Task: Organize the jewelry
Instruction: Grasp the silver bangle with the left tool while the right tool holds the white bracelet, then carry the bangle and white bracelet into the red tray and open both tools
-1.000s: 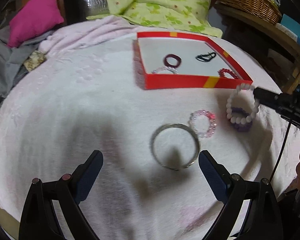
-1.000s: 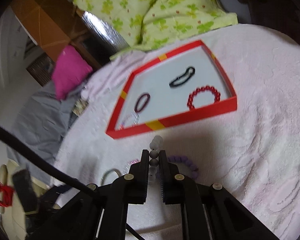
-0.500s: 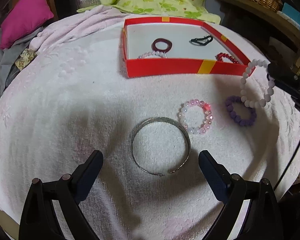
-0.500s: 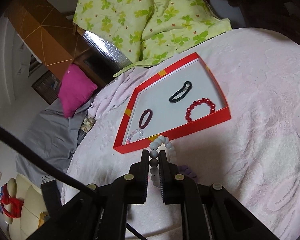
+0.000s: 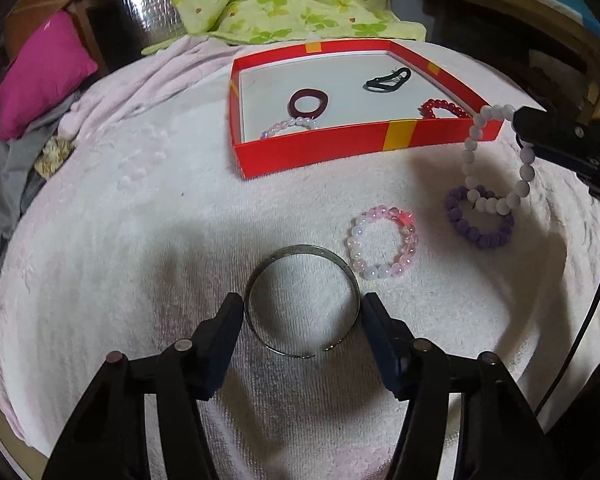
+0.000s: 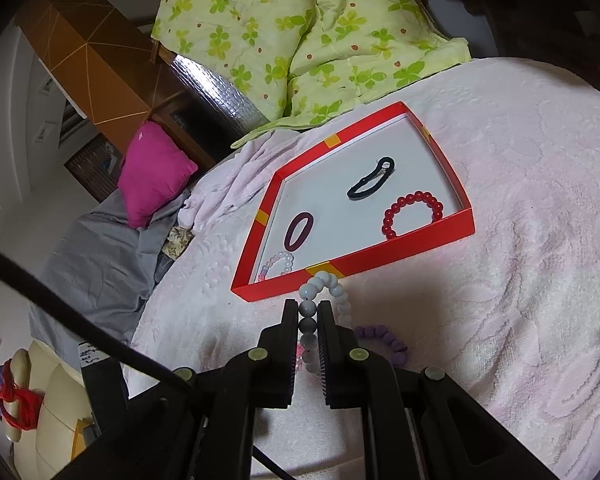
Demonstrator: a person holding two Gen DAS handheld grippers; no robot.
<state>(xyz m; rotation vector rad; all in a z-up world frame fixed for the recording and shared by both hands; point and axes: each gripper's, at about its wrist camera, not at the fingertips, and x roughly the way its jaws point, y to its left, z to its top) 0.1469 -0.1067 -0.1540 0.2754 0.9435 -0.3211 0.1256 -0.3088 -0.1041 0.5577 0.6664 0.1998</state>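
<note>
Closing left tool [image 5: 302, 312] around flat silver bangle [image 5: 302, 300], pads just beside, not yet pinching.

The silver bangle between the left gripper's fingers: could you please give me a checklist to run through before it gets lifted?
1. Silver bangle centred between the left gripper fingers, jaws just closing: ok.
2. Pads pressing on the bangle: cannot tell.
3. Pink bead bracelet outside the jaws: ok.
4. Right gripper shut on the white bead bracelet: ok.
5. Free floor in the red box: ok.
</note>
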